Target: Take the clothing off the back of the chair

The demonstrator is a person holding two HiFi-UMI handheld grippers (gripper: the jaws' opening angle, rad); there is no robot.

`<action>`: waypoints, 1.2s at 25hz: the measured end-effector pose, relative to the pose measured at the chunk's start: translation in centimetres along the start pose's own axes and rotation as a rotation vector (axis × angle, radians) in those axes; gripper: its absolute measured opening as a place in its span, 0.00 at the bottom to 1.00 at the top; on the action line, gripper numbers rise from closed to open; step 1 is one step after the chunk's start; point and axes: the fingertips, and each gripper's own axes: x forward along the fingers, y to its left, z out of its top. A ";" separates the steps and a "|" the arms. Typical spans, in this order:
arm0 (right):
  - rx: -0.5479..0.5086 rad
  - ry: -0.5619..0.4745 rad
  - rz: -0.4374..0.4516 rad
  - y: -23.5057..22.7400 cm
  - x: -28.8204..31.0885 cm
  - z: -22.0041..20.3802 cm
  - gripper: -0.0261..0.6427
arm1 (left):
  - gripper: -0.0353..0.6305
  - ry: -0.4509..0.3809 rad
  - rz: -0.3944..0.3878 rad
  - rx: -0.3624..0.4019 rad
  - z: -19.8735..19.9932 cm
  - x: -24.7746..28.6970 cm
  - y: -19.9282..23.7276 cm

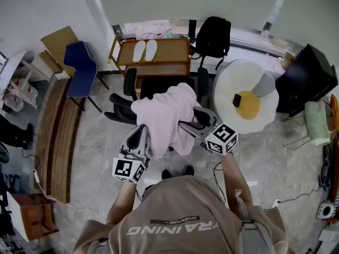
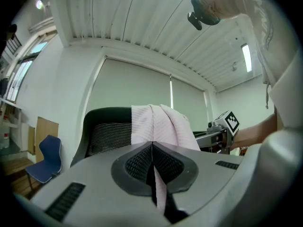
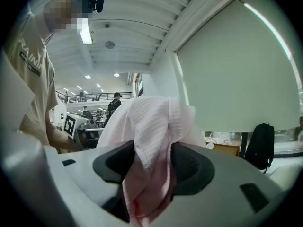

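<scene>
Our left gripper (image 2: 152, 150) is clamped on a thin fold of the pink garment (image 1: 165, 110); our right gripper (image 3: 150, 162) gapes around a thick bunch of it, not pinched. The pink garment drapes over the chair back (image 2: 102, 134), dead ahead of both grippers, so we judge it must lift up and toward us.
</scene>
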 end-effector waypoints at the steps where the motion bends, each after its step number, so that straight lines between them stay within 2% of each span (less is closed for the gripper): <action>1: -0.015 0.006 -0.007 0.1 0.0 0.0 0.43 | 0.07 0.002 0.004 -0.002 0.0 -0.1 0.2; 3: -0.047 0.013 -0.016 0.5 0.1 0.2 0.33 | 0.07 0.006 0.012 0.001 0.0 -0.2 0.6; 9: -0.075 0.009 -0.024 1.1 -0.2 0.1 0.22 | 0.07 0.008 0.019 -0.004 -0.4 -0.5 0.9; 18: -0.013 -0.100 0.099 3.1 -2.6 1.6 0.19 | 0.07 0.024 -0.014 -0.006 -0.3 0.0 0.0; 22: 0.030 -0.180 0.154 3.8 -3.6 3.1 0.18 | 0.07 0.025 -0.025 -0.011 -0.4 0.3 -0.2; 28: 0.042 -0.235 0.209 5.1 -4.9 4.7 0.18 | 0.07 0.021 -0.028 -0.010 0.0 0.5 -1.1; 30: 0.069 -0.282 0.234 5.5 -5.6 5.5 0.18 | 0.07 0.017 -0.024 -0.009 0.2 0.5 -1.4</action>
